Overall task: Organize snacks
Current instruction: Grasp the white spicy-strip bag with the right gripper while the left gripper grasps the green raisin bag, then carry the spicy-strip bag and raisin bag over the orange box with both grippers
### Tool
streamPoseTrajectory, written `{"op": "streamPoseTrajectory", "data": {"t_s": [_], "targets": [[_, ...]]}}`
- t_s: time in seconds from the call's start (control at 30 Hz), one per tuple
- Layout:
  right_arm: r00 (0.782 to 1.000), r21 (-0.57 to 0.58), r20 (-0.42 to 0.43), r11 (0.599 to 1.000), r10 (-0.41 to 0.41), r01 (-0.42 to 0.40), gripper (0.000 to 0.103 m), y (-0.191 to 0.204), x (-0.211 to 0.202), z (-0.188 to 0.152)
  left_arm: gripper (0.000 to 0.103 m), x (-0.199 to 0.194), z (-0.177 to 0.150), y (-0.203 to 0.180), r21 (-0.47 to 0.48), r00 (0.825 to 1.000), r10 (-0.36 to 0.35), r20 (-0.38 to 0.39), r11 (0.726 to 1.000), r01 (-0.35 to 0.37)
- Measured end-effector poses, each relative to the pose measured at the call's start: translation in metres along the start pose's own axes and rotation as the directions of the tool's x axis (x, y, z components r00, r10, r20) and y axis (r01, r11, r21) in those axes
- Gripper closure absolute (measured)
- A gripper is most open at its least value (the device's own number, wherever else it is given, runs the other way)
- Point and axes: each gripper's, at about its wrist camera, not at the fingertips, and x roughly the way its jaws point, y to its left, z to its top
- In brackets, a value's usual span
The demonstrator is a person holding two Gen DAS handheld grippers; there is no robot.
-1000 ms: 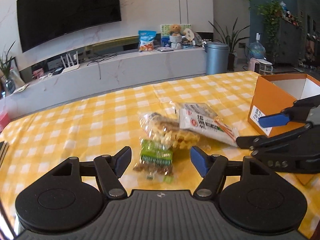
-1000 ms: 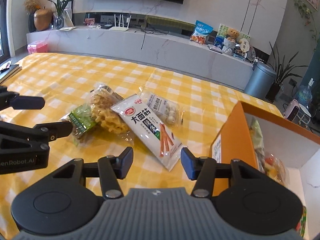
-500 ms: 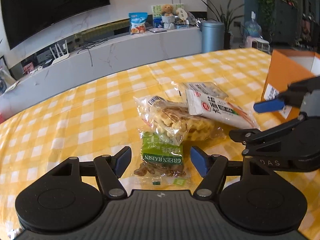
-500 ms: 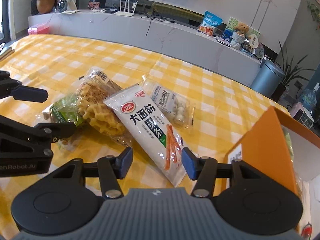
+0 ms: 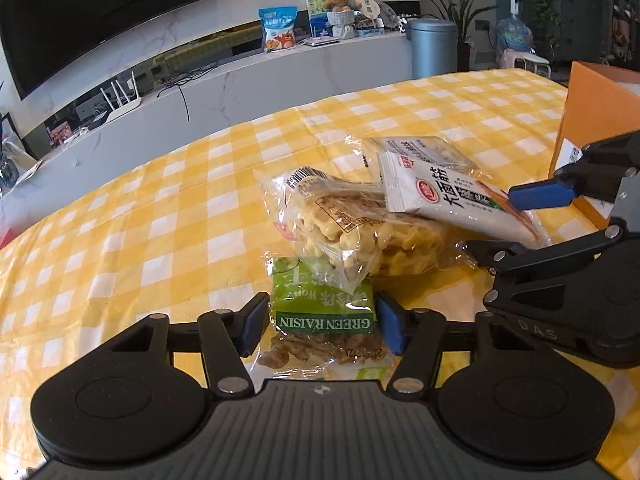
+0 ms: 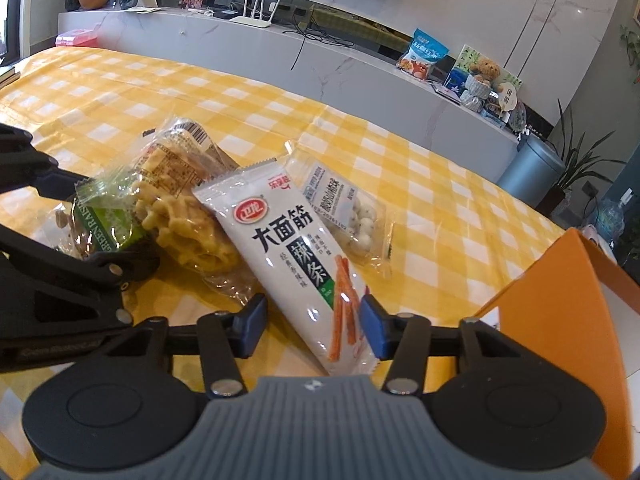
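Snacks lie heaped on the yellow-checked tabletop (image 5: 132, 216). From my left wrist, my left tool (image 5: 322, 322) has just been closing, its blue pads (image 5: 252, 326) now against both sides of the green raisin packet (image 5: 322, 304), pinching it where it lies. A clear bag of yellow waffle-like biscuits (image 5: 360, 228) overlaps the packet's far end, and the white spicy-strip packet (image 5: 452, 196) leans on that bag. My right tool (image 5: 516, 220) comes in from the right, in front of the orange box (image 5: 592, 108)

From my right wrist, my right tool (image 6: 314, 326) has just been closing around the near end of the white spicy-strip packet (image 6: 296, 256); its right pad touches the packet's edge, while a gap shows beside the left pad. A clear pack of small white balls (image 6: 352, 212) lies just beyond, partly under it. The orange box (image 6: 556, 312) stands at right
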Motion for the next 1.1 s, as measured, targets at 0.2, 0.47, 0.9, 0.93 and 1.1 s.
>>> {"op": "streamPoseTrajectory", "data": {"t_s": [0.2, 0.47, 0.9, 0.93, 1.1], "targets": [[0.999, -0.054, 0.027, 0.998, -0.021, 0.022, 0.078, 0.01, -0.005, 0.0, 0.047, -0.006, -0.003, 0.0, -0.034, 1.0, 0.0, -0.009, 0.999, 0.0], [0.996, -0.105, 0.084, 0.994, -0.031, 0.039, 0.092, 0.016, -0.028, -0.005, 0.049, -0.029, -0.014, -0.002, -0.128, 0.999, 0.016, -0.034, 0.992, -0.021], [0.995, 0.03, 0.073, 0.997, 0.069, -0.072, 0.097, 0.003, -0.087, -0.011, 0.05, -0.084, -0.027, -0.009, -0.233, 1.0, 0.026, -0.002, 0.972, -0.026], [0.994, 0.05, 0.065, 0.995, 0.085, -0.088, 0.097, 0.001, -0.091, -0.012, 0.05, -0.087, -0.027, -0.008, -0.239, 1.0, 0.029, 0.001, 0.971, -0.028], [0.989, 0.108, 0.052, 0.984, 0.138, -0.143, 0.097, -0.005, -0.113, -0.022, 0.05, -0.106, -0.03, -0.012, -0.273, 1.0, 0.013, 0.015, 0.962, -0.008]]}}
